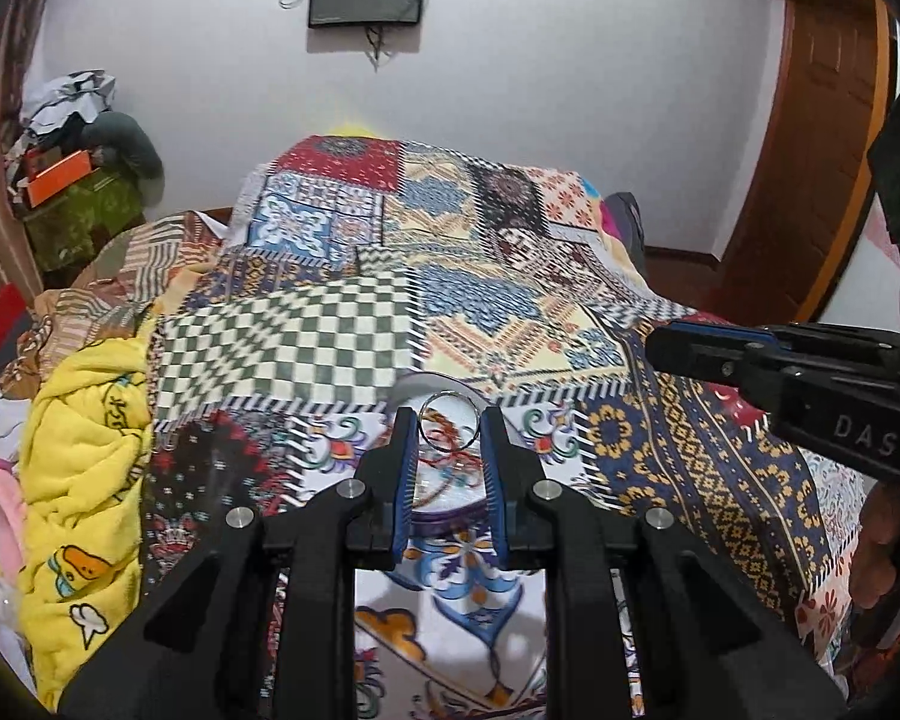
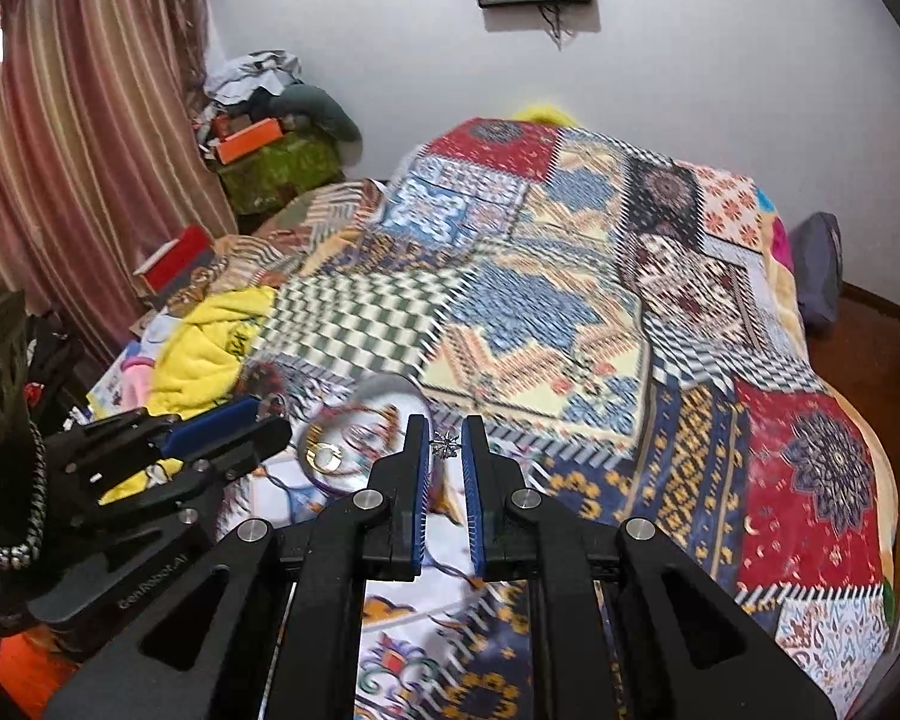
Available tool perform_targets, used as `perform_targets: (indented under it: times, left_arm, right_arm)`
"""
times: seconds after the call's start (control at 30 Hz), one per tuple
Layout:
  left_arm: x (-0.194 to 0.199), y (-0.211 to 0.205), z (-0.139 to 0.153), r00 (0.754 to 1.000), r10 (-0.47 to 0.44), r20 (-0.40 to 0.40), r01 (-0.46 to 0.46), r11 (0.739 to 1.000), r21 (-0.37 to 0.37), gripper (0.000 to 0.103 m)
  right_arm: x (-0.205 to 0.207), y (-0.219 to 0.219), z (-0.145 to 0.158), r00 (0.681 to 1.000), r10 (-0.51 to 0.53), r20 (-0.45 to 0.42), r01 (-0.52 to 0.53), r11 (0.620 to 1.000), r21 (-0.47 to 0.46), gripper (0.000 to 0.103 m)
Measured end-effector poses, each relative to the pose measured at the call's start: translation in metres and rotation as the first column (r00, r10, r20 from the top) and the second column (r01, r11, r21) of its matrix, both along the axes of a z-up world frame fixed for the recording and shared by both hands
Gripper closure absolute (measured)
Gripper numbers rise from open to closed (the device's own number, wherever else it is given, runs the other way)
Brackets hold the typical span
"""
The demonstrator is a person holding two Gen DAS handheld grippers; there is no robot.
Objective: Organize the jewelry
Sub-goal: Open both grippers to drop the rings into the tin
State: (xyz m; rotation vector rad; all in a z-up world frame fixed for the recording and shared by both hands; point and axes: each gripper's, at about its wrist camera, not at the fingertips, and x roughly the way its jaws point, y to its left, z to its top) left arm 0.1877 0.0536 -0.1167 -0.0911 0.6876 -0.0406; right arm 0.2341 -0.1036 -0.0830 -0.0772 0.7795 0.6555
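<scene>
Silver ring (image 1: 449,429) between left gripper (image 1: 448,461) fingertips

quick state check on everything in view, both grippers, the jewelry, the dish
left gripper: shut on silver ring
right gripper: shut on star-shaped silver piece
clear dish: on the bedspread, holds a gold ring

Both wrist cameras look forward and down along their fingers, close above the quilt (image 1: 510,312), sharing the bed, wall and glass dish (image 2: 366,414).
</scene>
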Motion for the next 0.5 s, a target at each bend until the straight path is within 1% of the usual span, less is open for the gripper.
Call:
perform_targets:
  times: [0.13,0.27,0.37,0.5]
  left_arm:
    - [0.001,0.012,0.000,1.000,0.027,0.004,-0.027,1.000,-0.003,0.083]
    - [0.005,0.019,-0.006,0.999,0.041,-0.008,-0.041,0.999,-0.010,0.083]
    - [0.007,0.020,-0.014,0.999,0.042,-0.024,-0.042,0.999,-0.011,0.083]
    - [0.013,0.019,-0.028,0.998,0.040,-0.053,-0.040,0.999,-0.006,0.083]
  right_arm:
    - [0.000,0.013,0.006,1.000,0.021,0.016,-0.022,0.999,0.024,0.093]
    - [0.001,0.023,0.003,0.999,0.041,0.011,-0.042,0.999,0.033,0.093]
    - [0.005,0.031,-0.005,0.998,0.054,-0.007,-0.054,0.998,0.027,0.093]
    - [0.014,0.040,-0.025,0.996,0.063,-0.060,-0.062,0.998,0.020,0.093]
